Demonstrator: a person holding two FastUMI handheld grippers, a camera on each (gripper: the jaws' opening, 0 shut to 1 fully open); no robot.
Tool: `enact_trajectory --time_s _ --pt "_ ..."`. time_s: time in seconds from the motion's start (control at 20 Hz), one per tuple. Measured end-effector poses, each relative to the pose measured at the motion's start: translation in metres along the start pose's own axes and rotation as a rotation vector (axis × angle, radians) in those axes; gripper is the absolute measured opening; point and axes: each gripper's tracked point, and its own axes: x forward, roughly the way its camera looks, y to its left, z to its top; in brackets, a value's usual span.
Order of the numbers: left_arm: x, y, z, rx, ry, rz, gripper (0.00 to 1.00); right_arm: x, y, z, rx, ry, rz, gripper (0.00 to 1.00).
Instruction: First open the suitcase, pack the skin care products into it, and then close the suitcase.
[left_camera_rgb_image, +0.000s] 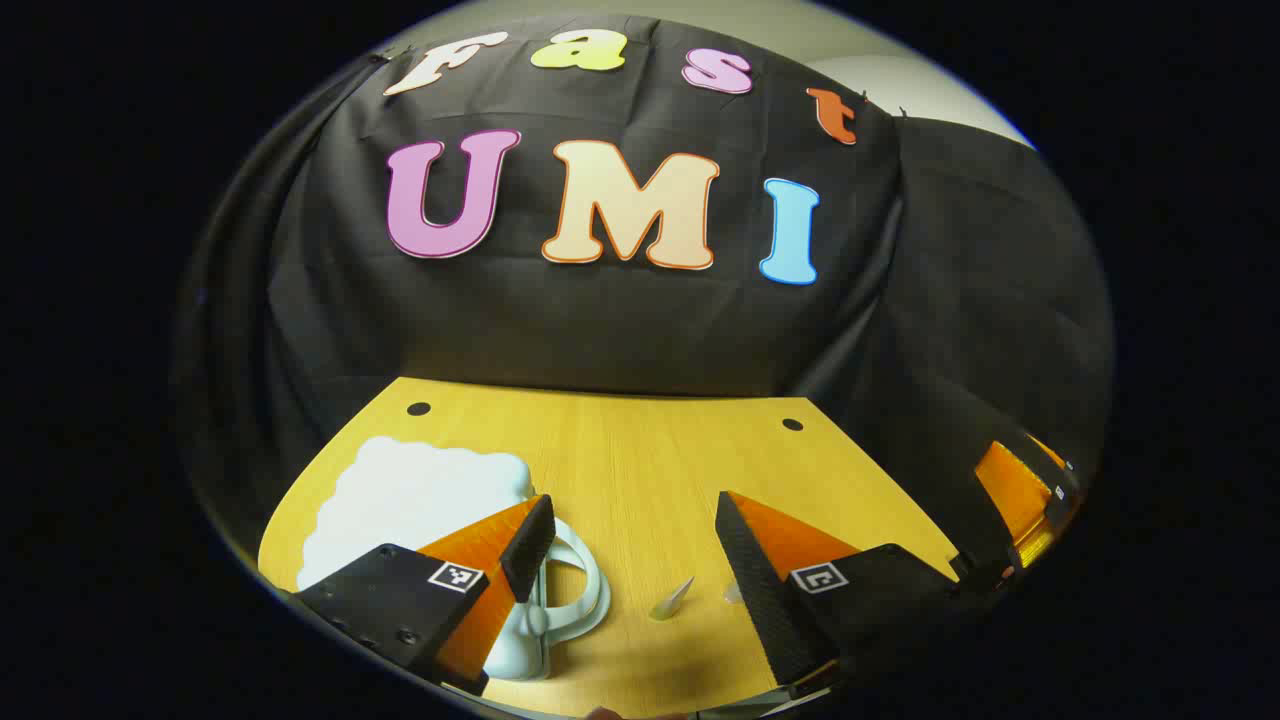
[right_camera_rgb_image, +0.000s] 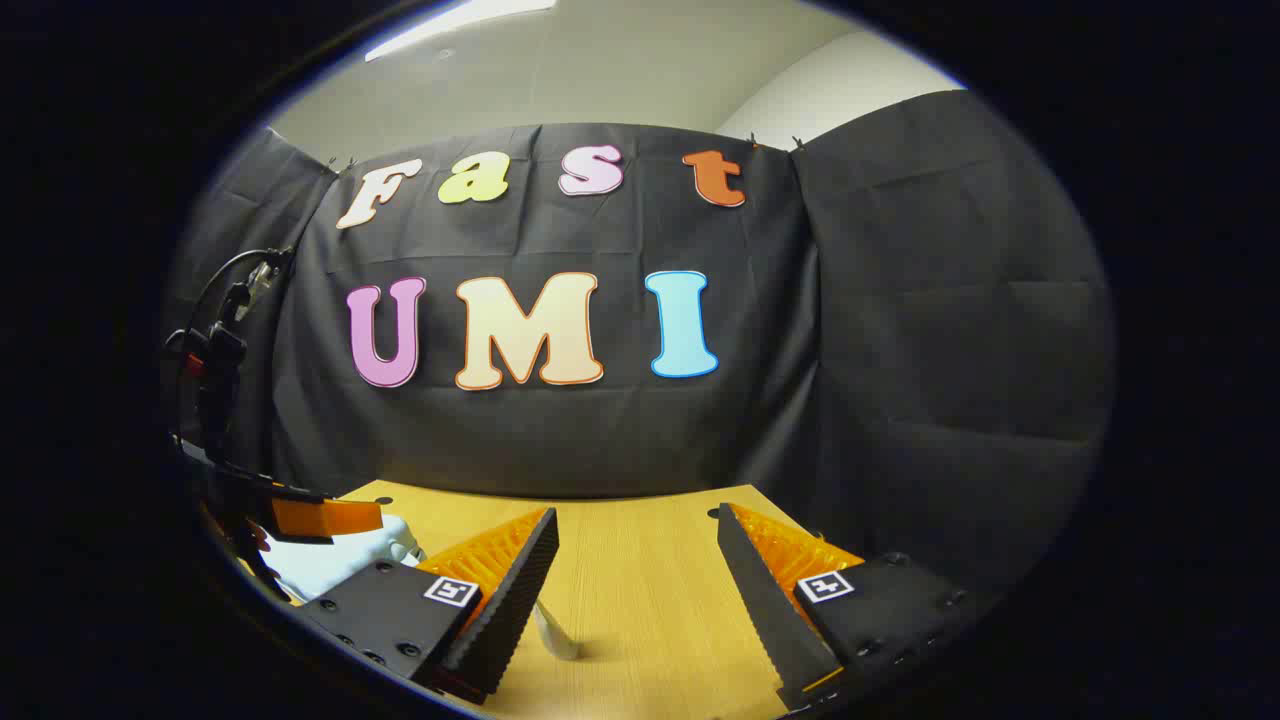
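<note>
no readable words, brands or numbers stand on the objects here. the only signs are small square black-and-white coded markers, one on each finger mount. in the left gripper view the left gripper (left_camera_rgb_image: 632, 545) carries one marker (left_camera_rgb_image: 456, 577) on its left mount and another (left_camera_rgb_image: 819, 577) on its right. in the right gripper view the right gripper (right_camera_rgb_image: 637, 560) carries the same kind of marker (right_camera_rgb_image: 450, 591) left and (right_camera_rgb_image: 830, 585) right. their patterns are not legible as text.
</note>
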Motion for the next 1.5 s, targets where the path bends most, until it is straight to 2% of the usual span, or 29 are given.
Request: enact_trajectory --time_s 0.35,0.55,0.7,1.1,1.15,1.35,1.5 --pt "0.010 0.016 -0.009 -0.008 0.073 0.034 0.95 0.008 0.004 -0.019 -0.005 0.042 0.039 0.99" --pt "0.028 0.024 -0.020 -0.057 0.175 0.034 0.95 0.009 0.008 -0.027 0.008 0.061 0.061 0.99" --pt "0.047 0.037 -0.025 -0.069 0.242 0.066 0.96 0.009 0.008 -0.032 0.002 0.076 0.068 0.99" --pt "0.073 0.035 -0.054 -0.152 0.533 0.026 0.98 0.010 -0.001 -0.045 0.078 0.119 0.064 0.99" --pt "0.076 0.034 -0.057 -0.157 0.561 0.026 0.96 0.011 -0.004 -0.047 0.082 0.121 0.058 0.99" --pt "0.089 0.034 -0.079 -0.148 0.690 0.056 0.96 0.012 -0.013 -0.051 0.101 0.129 0.042 0.98" --pt "0.095 0.033 -0.099 -0.196 0.777 0.084 0.96 0.012 -0.019 -0.053 0.105 0.135 0.033 0.98"
